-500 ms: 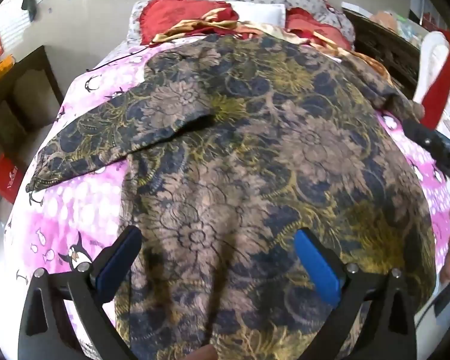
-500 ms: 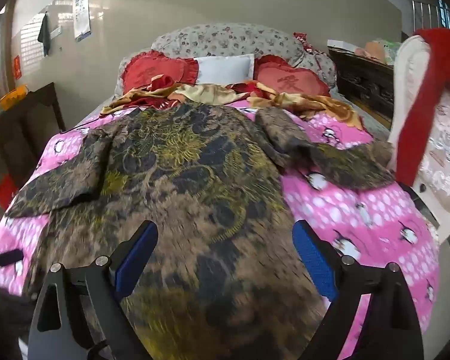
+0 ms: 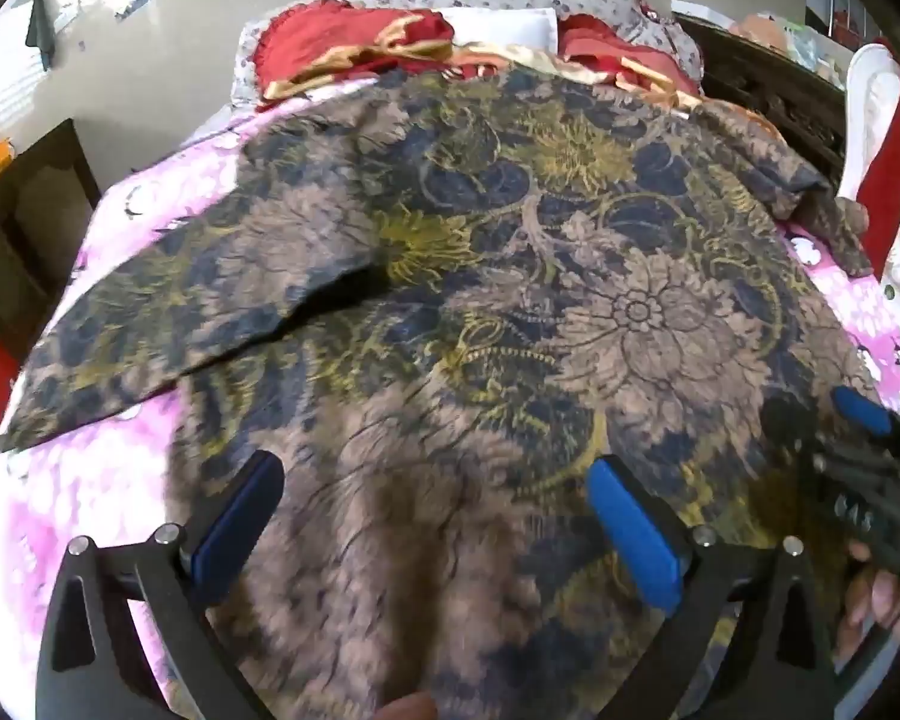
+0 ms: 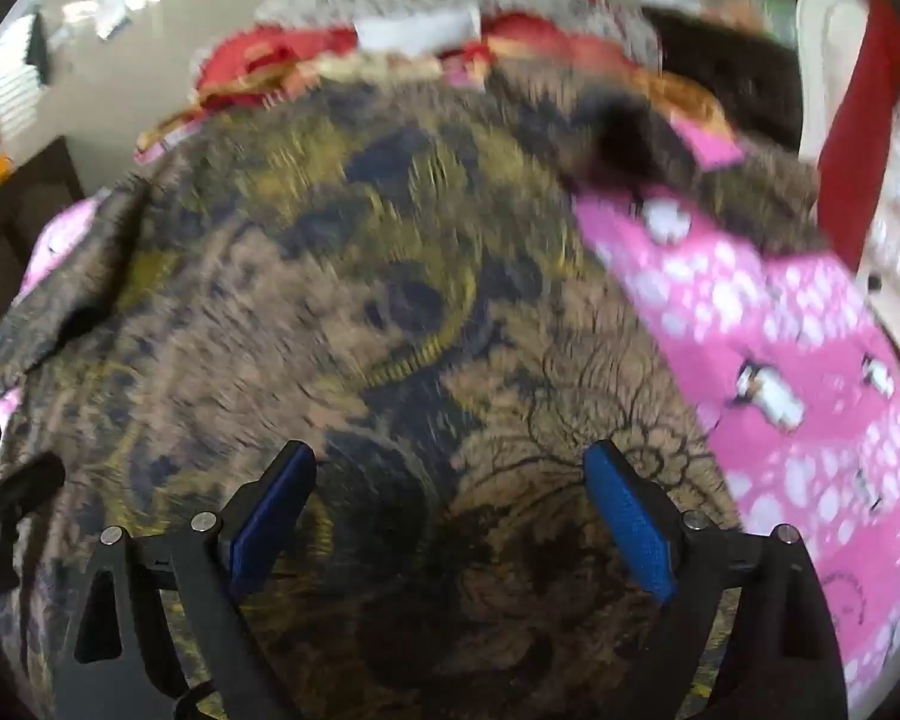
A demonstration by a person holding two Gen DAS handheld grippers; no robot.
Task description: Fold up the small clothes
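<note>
Left gripper (image 3: 435,510) and right gripper (image 4: 450,492) both hung over the floral garment (image 3: 510,300) with jaws spread wide, nothing pinched between the blue pads. The garment lay flat on the pink bedsheet (image 4: 780,360), sleeves out sideways, collar toward the red pillows (image 3: 354,36).

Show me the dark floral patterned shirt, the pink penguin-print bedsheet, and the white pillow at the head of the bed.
dark floral patterned shirt (image 3: 570,276), left wrist view, middle of its spread-out body.
pink penguin-print bedsheet (image 4: 810,396), right wrist view, bare stretch right of the shirt.
white pillow (image 3: 504,27), left wrist view, its visible front face.
</note>
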